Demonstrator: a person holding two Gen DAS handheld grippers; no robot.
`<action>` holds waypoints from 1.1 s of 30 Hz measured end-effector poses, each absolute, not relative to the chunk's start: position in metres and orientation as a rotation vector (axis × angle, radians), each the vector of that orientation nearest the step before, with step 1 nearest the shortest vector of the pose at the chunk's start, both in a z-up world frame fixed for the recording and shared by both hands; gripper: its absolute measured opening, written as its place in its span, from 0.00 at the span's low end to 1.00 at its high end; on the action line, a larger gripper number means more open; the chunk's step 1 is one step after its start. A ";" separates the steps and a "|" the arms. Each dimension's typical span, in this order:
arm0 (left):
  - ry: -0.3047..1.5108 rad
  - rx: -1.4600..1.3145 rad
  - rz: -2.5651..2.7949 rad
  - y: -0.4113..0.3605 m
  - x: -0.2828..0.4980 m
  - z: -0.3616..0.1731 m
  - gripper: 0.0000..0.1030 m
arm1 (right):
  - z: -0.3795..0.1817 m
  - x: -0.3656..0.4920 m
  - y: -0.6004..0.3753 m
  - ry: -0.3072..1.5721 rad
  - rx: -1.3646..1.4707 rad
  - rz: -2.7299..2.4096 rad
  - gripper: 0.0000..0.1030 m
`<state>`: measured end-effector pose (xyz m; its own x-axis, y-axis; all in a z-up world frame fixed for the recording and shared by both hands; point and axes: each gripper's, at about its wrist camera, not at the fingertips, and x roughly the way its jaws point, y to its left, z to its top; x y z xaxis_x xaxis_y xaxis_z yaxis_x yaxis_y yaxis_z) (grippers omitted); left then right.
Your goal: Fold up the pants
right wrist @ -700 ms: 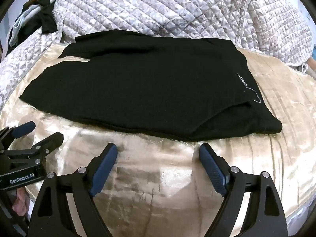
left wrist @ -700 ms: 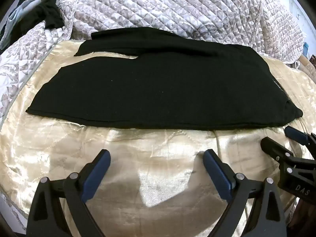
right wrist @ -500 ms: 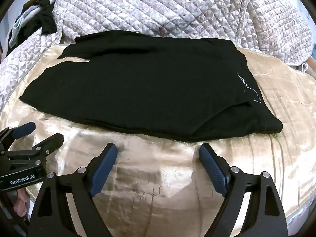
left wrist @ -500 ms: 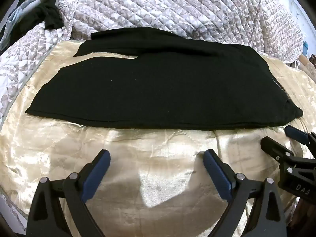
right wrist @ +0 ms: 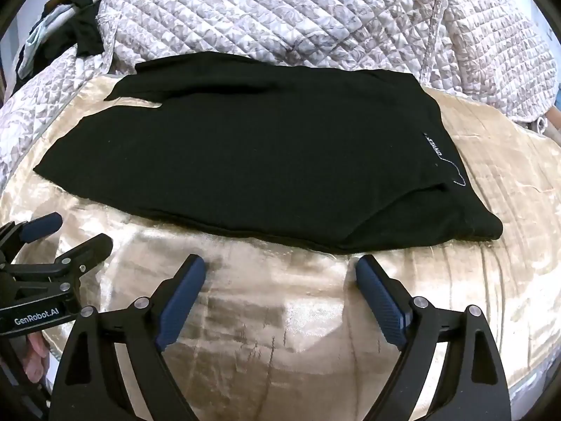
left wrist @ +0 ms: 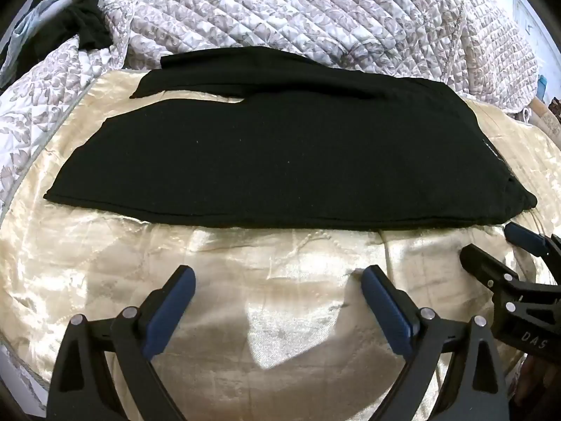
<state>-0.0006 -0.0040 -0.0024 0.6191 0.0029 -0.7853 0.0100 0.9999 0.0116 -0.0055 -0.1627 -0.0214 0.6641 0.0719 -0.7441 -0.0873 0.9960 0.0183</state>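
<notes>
Black pants (left wrist: 280, 161) lie flat across a shiny cream bedspread (left wrist: 105, 263), legs to the left, waist to the right, one leg mostly laid over the other. A white label (right wrist: 434, 147) shows near the waist of the pants (right wrist: 263, 154). My left gripper (left wrist: 278, 275) hovers open over bare bedspread, just short of the pants' near edge, nothing between its blue pads. My right gripper (right wrist: 280, 265) is also open and empty, close to the near edge by the waist. Each gripper shows in the other's view: the right gripper (left wrist: 491, 245) at the right edge, the left gripper (right wrist: 75, 229) at the left.
A quilted grey-white blanket (left wrist: 298, 17) is bunched along the far side of the bed. Dark and pale clothes (left wrist: 70, 17) are heaped at the far left. A hand (right wrist: 33, 361) shows at the lower left of the right wrist view.
</notes>
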 end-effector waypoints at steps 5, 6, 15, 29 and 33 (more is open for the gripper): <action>0.904 0.015 -0.005 -0.003 0.000 -0.003 0.95 | -0.021 -0.005 -0.162 0.841 -0.023 0.089 0.86; 0.904 0.015 -0.005 -0.004 0.000 -0.003 0.95 | -0.021 -0.005 -0.163 0.840 -0.024 0.090 0.86; 0.904 0.014 -0.006 -0.003 0.001 -0.003 0.95 | -0.020 -0.005 -0.161 0.837 -0.031 0.088 0.87; 0.906 0.014 -0.007 -0.002 0.001 -0.003 0.95 | -0.021 -0.006 -0.161 0.835 -0.030 0.088 0.87; 0.905 0.013 -0.007 -0.002 0.001 -0.003 0.95 | -0.020 -0.005 -0.161 0.834 -0.031 0.087 0.87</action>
